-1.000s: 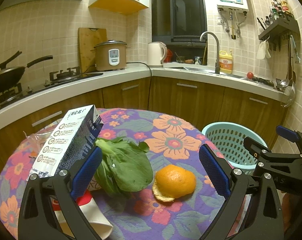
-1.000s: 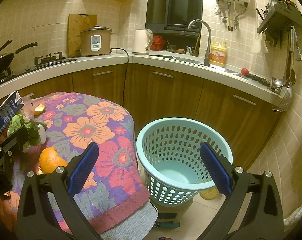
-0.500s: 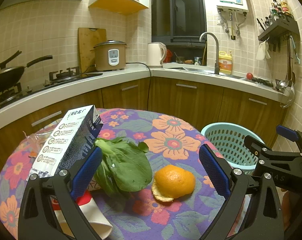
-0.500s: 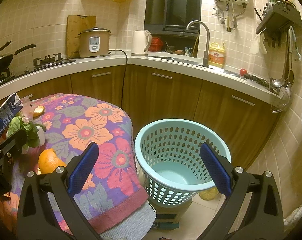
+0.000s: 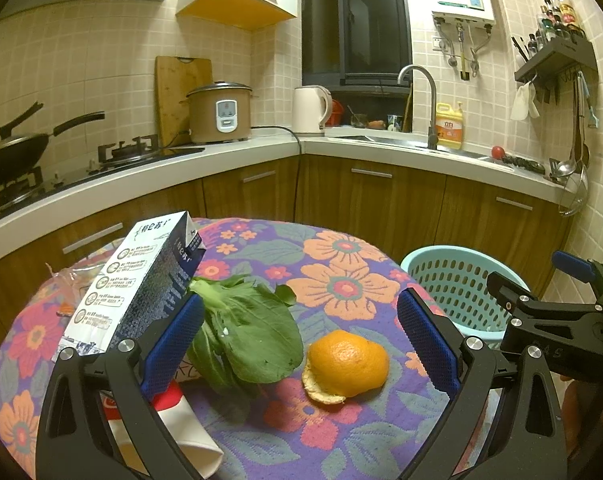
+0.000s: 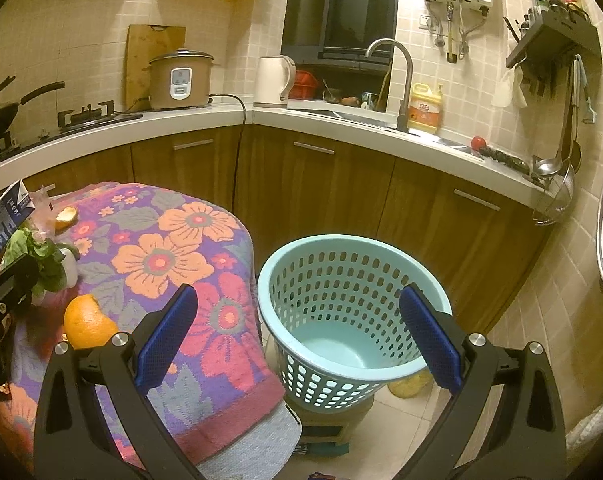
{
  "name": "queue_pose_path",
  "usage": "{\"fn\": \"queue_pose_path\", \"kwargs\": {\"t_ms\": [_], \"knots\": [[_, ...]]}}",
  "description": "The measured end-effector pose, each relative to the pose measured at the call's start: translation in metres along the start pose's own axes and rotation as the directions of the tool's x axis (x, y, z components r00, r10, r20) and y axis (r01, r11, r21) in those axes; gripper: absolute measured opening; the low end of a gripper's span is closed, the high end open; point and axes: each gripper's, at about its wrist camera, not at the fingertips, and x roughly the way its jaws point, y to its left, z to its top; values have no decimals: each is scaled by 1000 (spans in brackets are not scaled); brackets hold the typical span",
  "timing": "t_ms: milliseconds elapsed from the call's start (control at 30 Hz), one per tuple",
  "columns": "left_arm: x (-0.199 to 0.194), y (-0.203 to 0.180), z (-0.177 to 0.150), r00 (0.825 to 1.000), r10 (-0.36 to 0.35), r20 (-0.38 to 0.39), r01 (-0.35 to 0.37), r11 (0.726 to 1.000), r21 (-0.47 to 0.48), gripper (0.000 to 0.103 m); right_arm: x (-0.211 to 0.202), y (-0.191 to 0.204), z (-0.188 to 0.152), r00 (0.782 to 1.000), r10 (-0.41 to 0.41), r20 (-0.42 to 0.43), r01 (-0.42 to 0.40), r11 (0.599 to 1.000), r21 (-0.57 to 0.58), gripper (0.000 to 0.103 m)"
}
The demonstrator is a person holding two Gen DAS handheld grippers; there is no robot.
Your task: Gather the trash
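On the floral tablecloth (image 5: 341, 276) lie an orange peel (image 5: 343, 362), a green leafy vegetable (image 5: 245, 332), a tilted milk carton (image 5: 141, 284) and a red-and-white paper cup (image 5: 181, 428). My left gripper (image 5: 299, 340) is open and empty, hovering just in front of the peel and leaves. My right gripper (image 6: 297, 336) is open and empty, above the empty light-blue basket (image 6: 353, 320) standing beside the table. The peel (image 6: 87, 324), the vegetable (image 6: 41, 256) and the carton (image 6: 5, 216) also show in the right wrist view, at its left.
A second piece of peel (image 6: 65, 216) and a clear plastic bag (image 5: 71, 280) lie at the table's far side. Wooden cabinets (image 6: 333, 184) and a counter with a rice cooker (image 5: 219, 114), kettle (image 5: 309, 110) and sink tap (image 5: 419, 100) run behind. The basket stands on a low box (image 6: 325, 428).
Both grippers have drifted only slightly; the view shifts a little. Nothing on the table has moved and both stay open.
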Motion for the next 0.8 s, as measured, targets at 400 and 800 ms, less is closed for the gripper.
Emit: {"fn": "queue_pose_path", "kwargs": {"t_ms": [400, 800], "knots": [[0, -2, 2, 1000, -7, 4, 7, 1000, -1, 94, -1, -2, 0, 1000, 3, 3, -3, 1000, 8, 96], [-67, 45, 20, 995, 10, 95, -1, 995, -96, 94, -21, 24, 4, 980, 195, 52, -193, 980, -40, 88]]}}
